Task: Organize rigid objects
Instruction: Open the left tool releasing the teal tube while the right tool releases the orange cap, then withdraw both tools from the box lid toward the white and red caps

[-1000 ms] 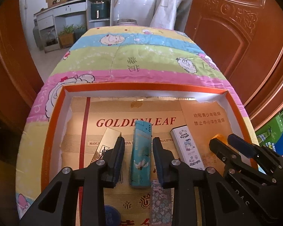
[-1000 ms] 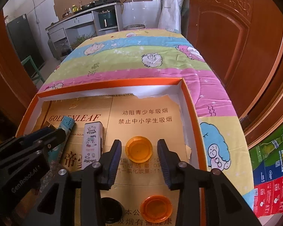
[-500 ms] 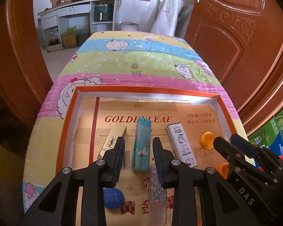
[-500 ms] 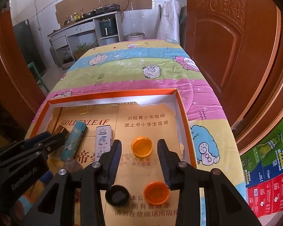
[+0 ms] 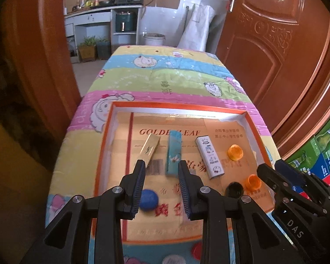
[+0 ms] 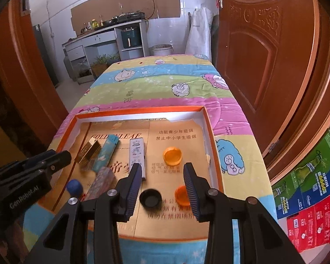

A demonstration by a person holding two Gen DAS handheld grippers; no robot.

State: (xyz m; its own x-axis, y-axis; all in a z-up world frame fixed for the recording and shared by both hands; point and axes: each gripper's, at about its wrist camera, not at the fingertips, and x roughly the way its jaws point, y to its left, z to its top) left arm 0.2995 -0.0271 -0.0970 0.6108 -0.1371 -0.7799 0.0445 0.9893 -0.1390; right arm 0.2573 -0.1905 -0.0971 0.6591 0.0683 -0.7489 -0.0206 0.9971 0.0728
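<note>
the left gripper (image 5: 161,176) hangs above the orange-rimmed tray (image 5: 178,106), fingers apart with nothing between them; the right gripper (image 6: 162,176) does the same. in the tray, on the quilt-covered surface (image 5: 165,81), lie three lighters side by side — gold (image 5: 150,148), teal (image 5: 173,151), white (image 5: 209,157) — with a patterned one (image 6: 100,182) nearer. caps sit around them: two orange (image 6: 172,155) (image 6: 181,195), one black (image 6: 151,198), one blue (image 5: 148,200).
</note>
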